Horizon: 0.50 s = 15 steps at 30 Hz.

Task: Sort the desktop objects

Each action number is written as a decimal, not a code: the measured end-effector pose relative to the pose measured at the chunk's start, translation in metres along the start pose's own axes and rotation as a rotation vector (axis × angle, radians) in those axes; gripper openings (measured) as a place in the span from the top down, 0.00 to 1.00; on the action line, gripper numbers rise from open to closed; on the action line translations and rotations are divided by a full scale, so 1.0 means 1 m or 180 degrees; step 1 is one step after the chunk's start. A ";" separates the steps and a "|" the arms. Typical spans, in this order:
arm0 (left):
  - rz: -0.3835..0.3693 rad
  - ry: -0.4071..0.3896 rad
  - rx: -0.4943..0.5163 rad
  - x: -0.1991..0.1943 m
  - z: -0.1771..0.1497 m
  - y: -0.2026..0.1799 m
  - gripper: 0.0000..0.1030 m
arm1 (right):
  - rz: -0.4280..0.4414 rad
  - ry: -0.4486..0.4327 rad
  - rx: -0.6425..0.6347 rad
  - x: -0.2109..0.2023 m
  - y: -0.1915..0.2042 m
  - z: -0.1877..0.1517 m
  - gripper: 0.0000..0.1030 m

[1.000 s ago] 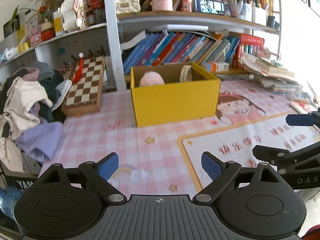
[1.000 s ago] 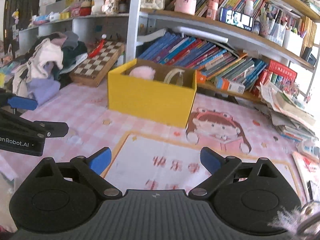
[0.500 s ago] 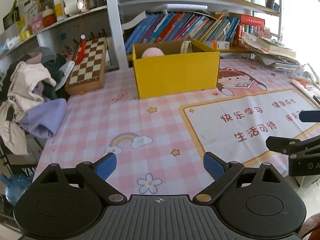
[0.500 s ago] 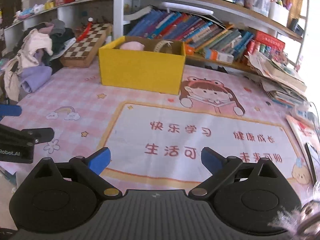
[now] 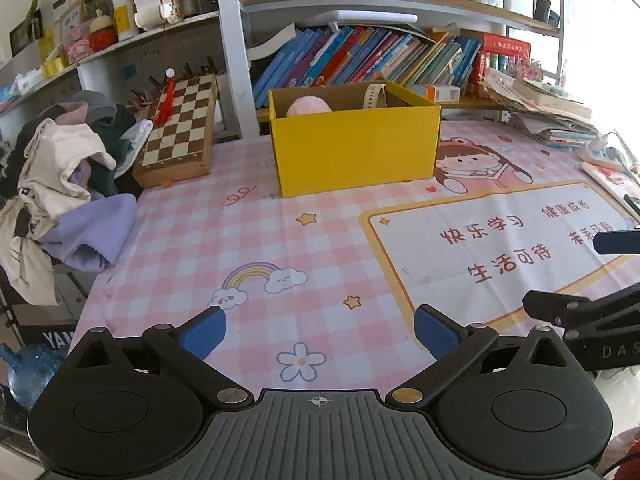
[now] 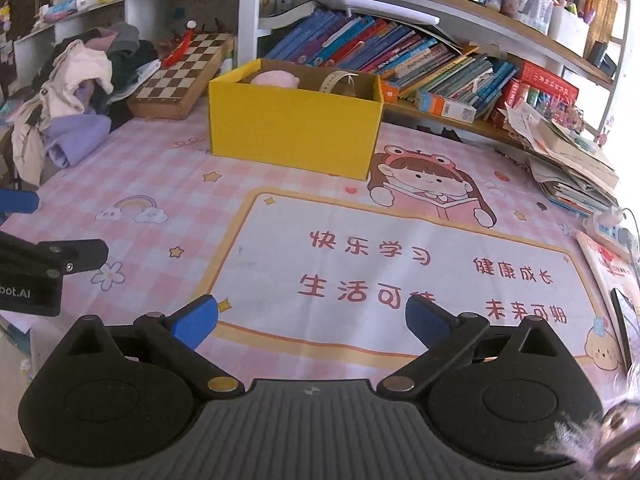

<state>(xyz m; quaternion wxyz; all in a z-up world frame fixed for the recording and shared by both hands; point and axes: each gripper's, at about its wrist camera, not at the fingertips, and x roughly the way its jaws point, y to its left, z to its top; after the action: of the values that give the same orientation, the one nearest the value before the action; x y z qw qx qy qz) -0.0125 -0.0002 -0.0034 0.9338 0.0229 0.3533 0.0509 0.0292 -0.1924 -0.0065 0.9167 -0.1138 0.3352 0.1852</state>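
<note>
Both of my claws are spread wide with nothing between the blue pads: the left claw (image 5: 318,330) and the right claw (image 6: 311,316) hang over the near edge of the bench (image 5: 280,248), well apart from the yellow box (image 5: 354,140) at its far side. What I would sort already sits in that box: a pink plush ball (image 5: 308,107) at the left and a roll of pale tape (image 5: 375,96) toward the right. I judge the ball light and soft, so it will squash; I would pinch it across its middle from above. The tape looks stiff and light, best taken across its rim. The box itself seems to be thin card, likely to flex, so I would grip one wall near a corner. The bench mat (image 6: 400,264) reads 快乐学习, 健康成长, 生活可待 and 未来可期. The other claw's body shows "DAS" in the left view and "bot.AI" in the right view. Book spines on the shelf (image 6: 400,56) are too small to read.
</note>
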 end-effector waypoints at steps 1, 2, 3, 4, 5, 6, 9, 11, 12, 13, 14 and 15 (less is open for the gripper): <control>-0.0009 0.0007 0.0000 0.000 0.000 0.000 0.00 | 0.0002 0.0005 -0.0013 0.000 0.001 0.000 0.00; -0.0018 0.0015 0.0004 0.000 -0.001 -0.001 0.00 | 0.0005 0.0009 -0.0025 0.000 0.001 0.000 0.00; -0.0025 0.0025 0.0012 0.001 -0.001 -0.002 0.00 | 0.0007 0.0014 -0.0038 0.000 0.002 0.000 0.00; -0.0030 0.0035 0.0026 0.000 -0.001 -0.003 0.00 | 0.0009 0.0019 -0.0050 0.000 0.003 -0.001 0.00; -0.0035 0.0047 0.0039 0.000 -0.002 -0.004 0.00 | 0.0010 0.0020 -0.0056 0.000 0.003 -0.001 0.00; -0.0042 0.0059 0.0048 0.001 -0.003 -0.005 0.00 | 0.0010 0.0018 -0.0054 0.000 0.003 -0.001 0.00; -0.0070 0.0091 0.0058 0.001 -0.004 -0.006 0.00 | 0.0009 0.0012 -0.0048 -0.001 0.003 -0.002 0.00; -0.0089 0.0113 0.0062 0.002 -0.005 -0.008 0.00 | 0.0005 0.0012 -0.0041 -0.002 0.002 -0.003 0.00; -0.0096 0.0122 0.0065 0.002 -0.006 -0.008 0.00 | 0.0002 0.0014 -0.0035 -0.003 0.002 -0.003 0.00; -0.0103 0.0129 0.0070 0.002 -0.006 -0.009 0.00 | 0.0000 0.0015 -0.0030 -0.003 0.001 -0.004 0.00; -0.0109 0.0134 0.0076 0.002 -0.006 -0.010 0.00 | -0.0002 0.0018 -0.0023 -0.004 0.001 -0.005 0.00; -0.0113 0.0137 0.0084 0.001 -0.007 -0.011 0.00 | -0.0003 0.0021 -0.0016 -0.004 0.001 -0.005 0.00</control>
<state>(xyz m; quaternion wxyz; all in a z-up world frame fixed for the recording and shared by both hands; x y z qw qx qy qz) -0.0150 -0.0112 -0.0102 0.9264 0.0279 0.3744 0.0301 0.0230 -0.1948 -0.0077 0.9154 -0.1169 0.3377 0.1852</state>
